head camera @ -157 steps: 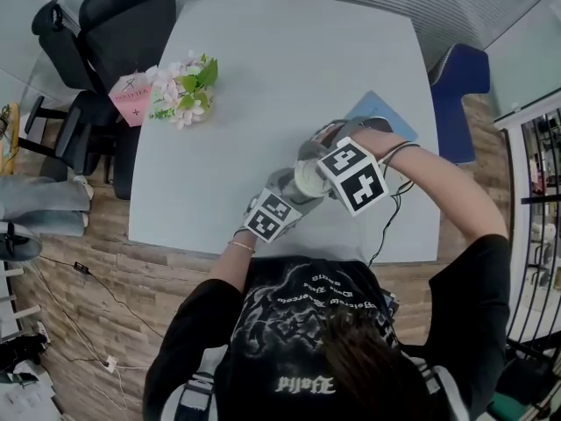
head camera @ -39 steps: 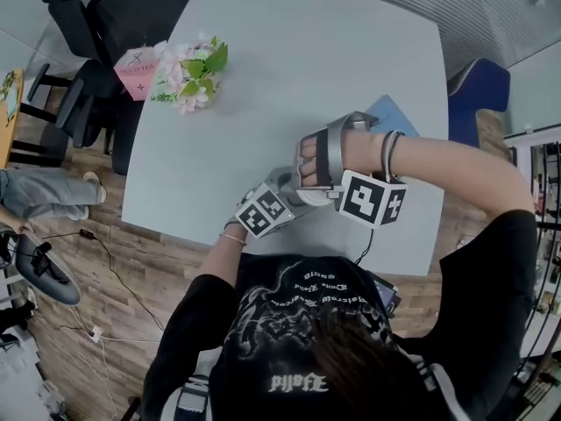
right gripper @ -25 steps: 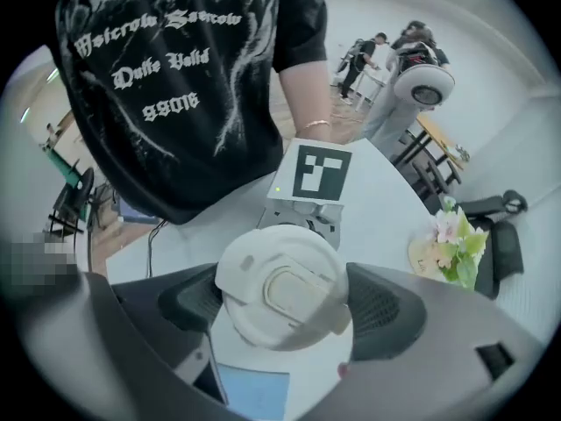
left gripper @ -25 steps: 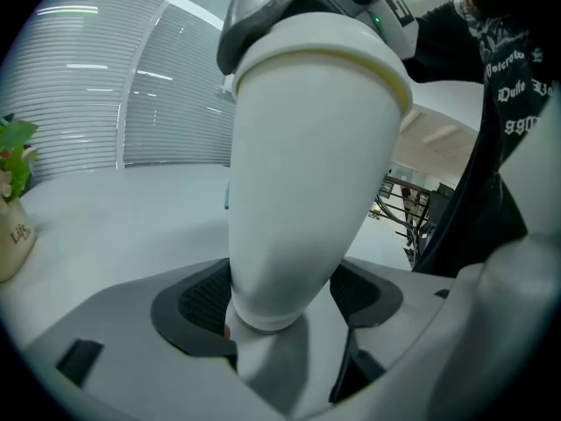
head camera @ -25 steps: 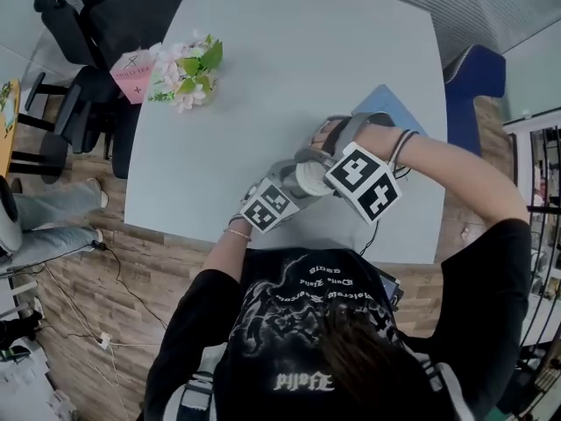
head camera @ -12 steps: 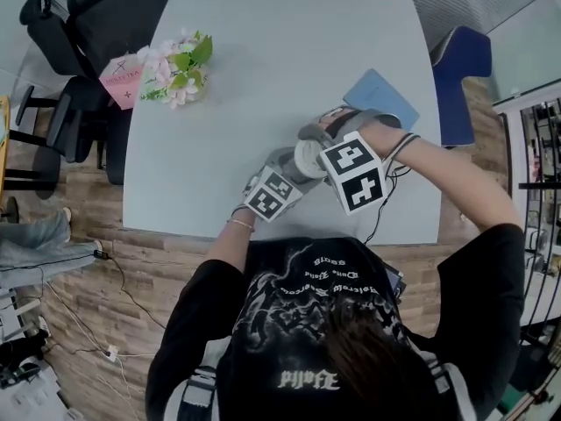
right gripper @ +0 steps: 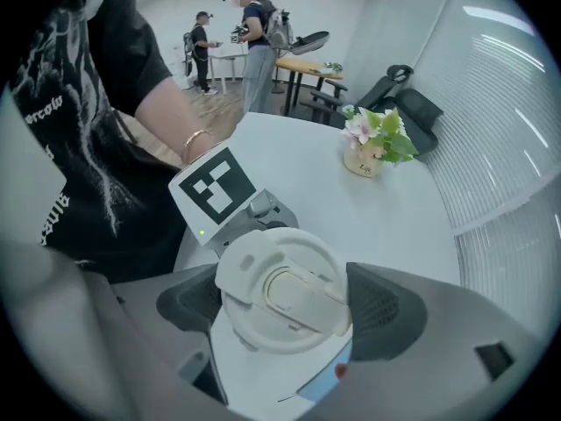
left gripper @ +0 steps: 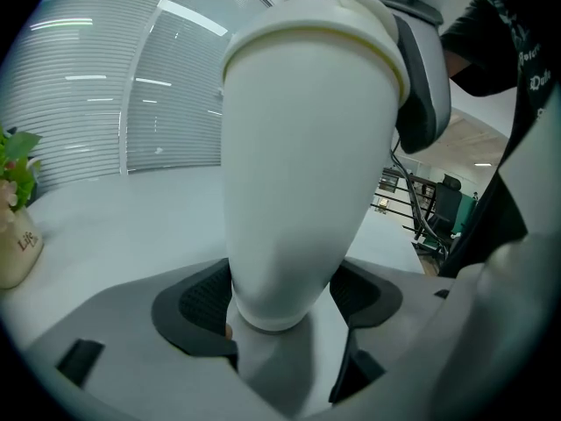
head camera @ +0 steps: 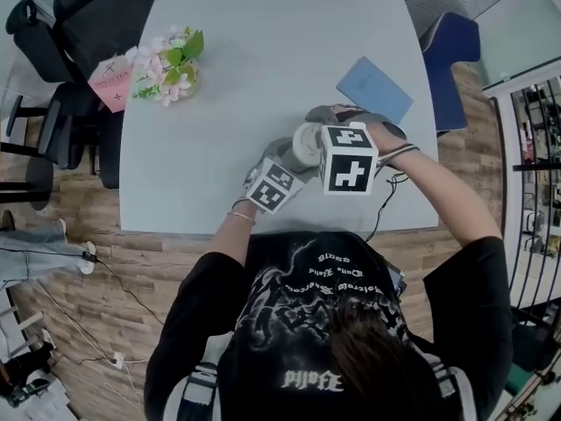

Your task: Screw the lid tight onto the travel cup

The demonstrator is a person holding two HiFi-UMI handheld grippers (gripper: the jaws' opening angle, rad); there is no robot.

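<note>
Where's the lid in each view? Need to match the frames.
Head view: lid over the near middle of the table.
Left gripper view: lid at top centre, capping the travel cup.
Right gripper view: lid at lower centre, seen top-on between the jaws.
Shared landmark: flower pot, upper left in the head view, left edge in the left gripper view, upper right in the right gripper view.

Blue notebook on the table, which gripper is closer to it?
Right. The right gripper, clamped on the lid, sits just beside the blue notebook; the left gripper holds the travel cup from the side away from the notebook, farther off.
</note>
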